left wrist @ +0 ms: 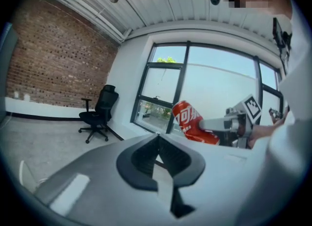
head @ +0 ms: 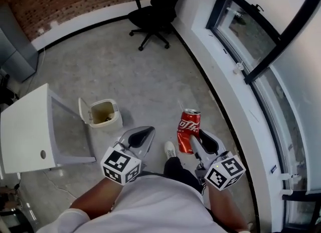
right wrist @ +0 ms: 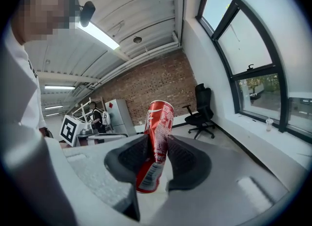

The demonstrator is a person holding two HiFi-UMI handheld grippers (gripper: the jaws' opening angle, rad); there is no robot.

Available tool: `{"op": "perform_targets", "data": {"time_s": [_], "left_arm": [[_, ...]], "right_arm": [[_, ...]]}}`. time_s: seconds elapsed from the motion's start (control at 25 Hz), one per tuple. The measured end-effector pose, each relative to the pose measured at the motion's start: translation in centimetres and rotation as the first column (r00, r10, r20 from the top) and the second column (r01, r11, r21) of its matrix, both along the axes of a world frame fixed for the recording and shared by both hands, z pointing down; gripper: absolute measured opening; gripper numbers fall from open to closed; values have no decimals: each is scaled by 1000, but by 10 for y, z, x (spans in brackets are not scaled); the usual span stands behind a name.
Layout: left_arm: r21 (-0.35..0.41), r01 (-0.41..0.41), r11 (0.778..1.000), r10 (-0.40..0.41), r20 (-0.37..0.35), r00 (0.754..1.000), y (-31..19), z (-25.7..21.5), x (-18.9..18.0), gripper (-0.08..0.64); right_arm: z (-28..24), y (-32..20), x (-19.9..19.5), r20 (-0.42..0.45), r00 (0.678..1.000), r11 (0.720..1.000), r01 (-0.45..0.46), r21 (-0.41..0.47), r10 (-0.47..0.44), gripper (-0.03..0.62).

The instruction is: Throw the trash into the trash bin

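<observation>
- The red can [head: 188,130] is gripped upright between the jaws of the right tool [head: 202,144], which are pressed against its two sides.
- It is held in the air above the concrete floor [head: 145,71], to the right of the left tool [head: 139,137].
- The left tool's jaws are closed together, and nothing is held between them.
- The trash bin [head: 116,121] is seen on the floor to the far left of the can, well apart from it, with its lid raised.
- A white tabletop [head: 25,126] is seen left of the bin.
- A black office chair [head: 153,6] is seen at the far wall, and a window [head: 261,36] on the right.
</observation>
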State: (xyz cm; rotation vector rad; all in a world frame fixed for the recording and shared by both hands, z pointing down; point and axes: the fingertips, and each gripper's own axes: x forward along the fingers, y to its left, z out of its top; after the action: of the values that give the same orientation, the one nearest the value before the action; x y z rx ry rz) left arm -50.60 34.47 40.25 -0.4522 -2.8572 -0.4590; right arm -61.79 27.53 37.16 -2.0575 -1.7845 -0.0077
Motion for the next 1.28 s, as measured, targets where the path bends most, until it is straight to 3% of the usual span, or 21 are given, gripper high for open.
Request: {"op": "perform_targets", "data": {"time_s": [0.24, 0.44, 0.8, 1.0, 1.28], "left_arm": [[-27, 139, 990, -140, -23, 990, 45, -2, -23, 3], [-46, 251, 967, -252, -21, 968, 77, -13, -44, 3], [-59, 442, 895, -444, -26, 896, 120, -7, -49, 3], [-70, 501, 863, -505, -78, 859, 116, 6, -38, 3], [-54, 611, 790, -613, -87, 785, 123, 14, -4, 3]], "right_arm": [[2, 63, -35, -7, 989, 989, 149, -17, -150, 121], [-12, 108, -57, 18, 960, 959, 282, -40, -281, 121], [3, 159, -90, 1, 909, 908, 416, -54, -416, 121], [11, 180, -76, -27, 869, 868, 492, -57, -494, 121], [20, 209, -43, -44, 803, 804, 593, -44, -594, 121]]}}
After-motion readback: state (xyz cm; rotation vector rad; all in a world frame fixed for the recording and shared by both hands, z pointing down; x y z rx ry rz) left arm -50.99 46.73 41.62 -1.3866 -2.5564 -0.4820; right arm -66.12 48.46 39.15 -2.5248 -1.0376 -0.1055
